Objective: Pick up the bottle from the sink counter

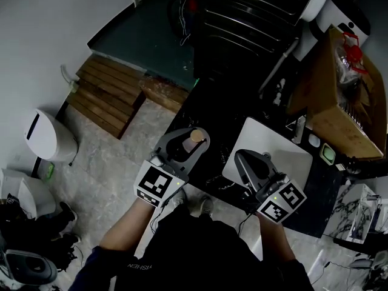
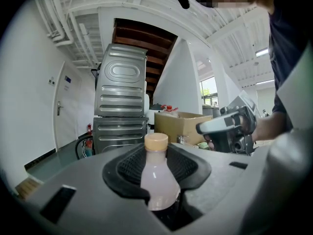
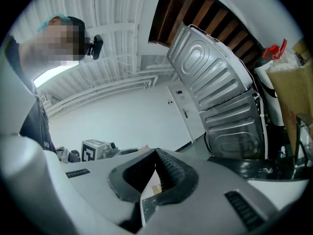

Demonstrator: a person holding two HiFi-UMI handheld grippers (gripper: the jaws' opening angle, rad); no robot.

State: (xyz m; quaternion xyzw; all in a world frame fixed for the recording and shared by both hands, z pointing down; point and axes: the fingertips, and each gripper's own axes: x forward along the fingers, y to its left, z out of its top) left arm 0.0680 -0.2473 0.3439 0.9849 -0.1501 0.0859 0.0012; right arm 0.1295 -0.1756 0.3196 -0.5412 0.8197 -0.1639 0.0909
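Over sink counter [image 1: 219, 119] edge, clamping peach-capped bottle [image 2: 157, 180] upright in left gripper [image 1: 194, 138], right gripper [image 3: 156, 153] closed on nothing; grasp judged done, lift-off unconfirmed.

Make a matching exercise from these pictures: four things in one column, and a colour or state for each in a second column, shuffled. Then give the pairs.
Things
1. bottle
2. right tool
3. cardboard box
4. floor bin

Colour or state
A. white
B. shut, nothing in it
C. brown
D. held in the left tool

Pairs: 1-D, 2-B, 3-C, 4-A.
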